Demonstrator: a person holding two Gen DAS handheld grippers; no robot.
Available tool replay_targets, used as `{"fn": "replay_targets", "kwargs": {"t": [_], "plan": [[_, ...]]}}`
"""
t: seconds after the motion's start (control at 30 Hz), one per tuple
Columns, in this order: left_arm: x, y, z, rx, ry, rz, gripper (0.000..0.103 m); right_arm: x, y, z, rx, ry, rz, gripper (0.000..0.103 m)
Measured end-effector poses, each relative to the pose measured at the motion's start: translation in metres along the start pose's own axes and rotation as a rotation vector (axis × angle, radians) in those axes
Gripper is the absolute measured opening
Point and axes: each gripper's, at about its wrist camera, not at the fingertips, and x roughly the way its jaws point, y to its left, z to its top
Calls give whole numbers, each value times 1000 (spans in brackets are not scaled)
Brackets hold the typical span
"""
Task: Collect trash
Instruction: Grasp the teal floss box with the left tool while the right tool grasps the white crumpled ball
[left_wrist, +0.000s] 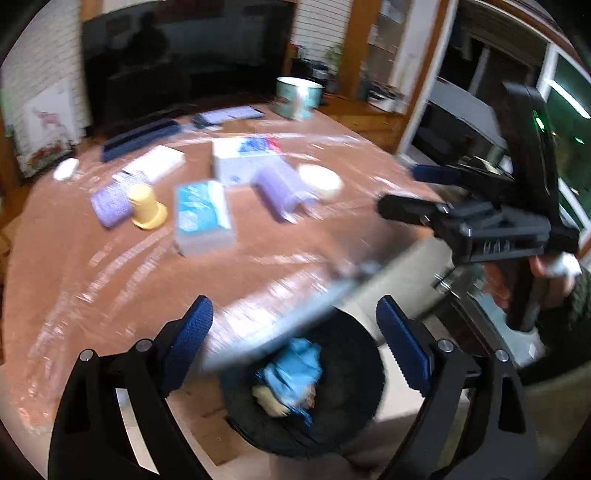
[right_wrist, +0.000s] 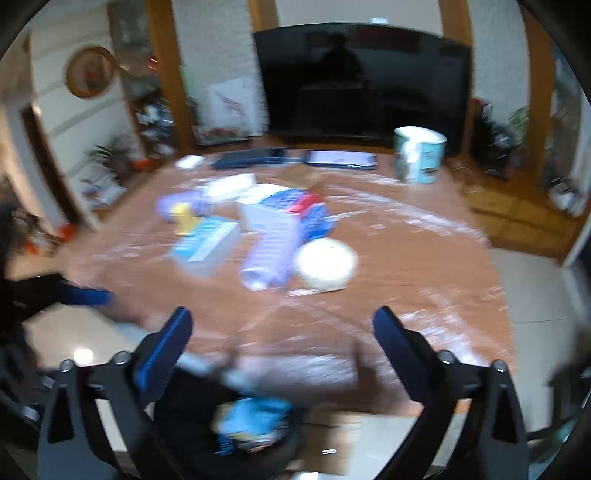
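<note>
Below your two grippers, just off the near edge of the table, a round black trash bin (left_wrist: 332, 387) already holds crumpled blue wrapping (left_wrist: 295, 369) and something pale. Your left gripper (left_wrist: 295, 343) hangs above it, jaws spread wide, empty. Your right gripper (right_wrist: 282, 350) is likewise spread and empty, over the round brown plastic-covered table (right_wrist: 406, 266).

Both views are motion-blurred, so slow down before reaching. Mid-table lie a white round tub (right_wrist: 327, 264), a lilac ribbed tube (right_wrist: 269, 258), a pale blue packet (right_wrist: 207, 245) and a yellow cup (left_wrist: 147, 206). Judge what is rubbish, then close squarely on one piece. Toward the far edge stands a teal tin (right_wrist: 419, 155).
</note>
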Motion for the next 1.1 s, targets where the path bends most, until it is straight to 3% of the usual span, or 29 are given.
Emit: {"fn": "replay_targets", "kwargs": {"t": [0.1, 0.23, 0.3, 0.4, 0.67, 0.9, 1.1], "plan": [[14, 10, 16, -18, 12, 63, 91, 18, -10, 9, 10, 19, -12, 99], [39, 26, 31, -58, 76, 86, 91, 46, -22, 17, 34, 69, -18, 97], [53, 36, 37, -88, 106, 92, 91, 59, -26, 19, 28, 100, -26, 87], [67, 49, 42, -123, 131, 119, 91, 74, -28, 21, 14, 137, -34, 80], [89, 58, 55, -150, 142, 102, 90, 97, -22, 26, -27, 172, -7, 73], [101, 61, 60, -155, 161, 103, 84, 112, -19, 32, -23, 200, 25, 67], [103, 63, 64, -151, 161, 107, 70, 114, -13, 32, -44, 201, 11, 67]]}}
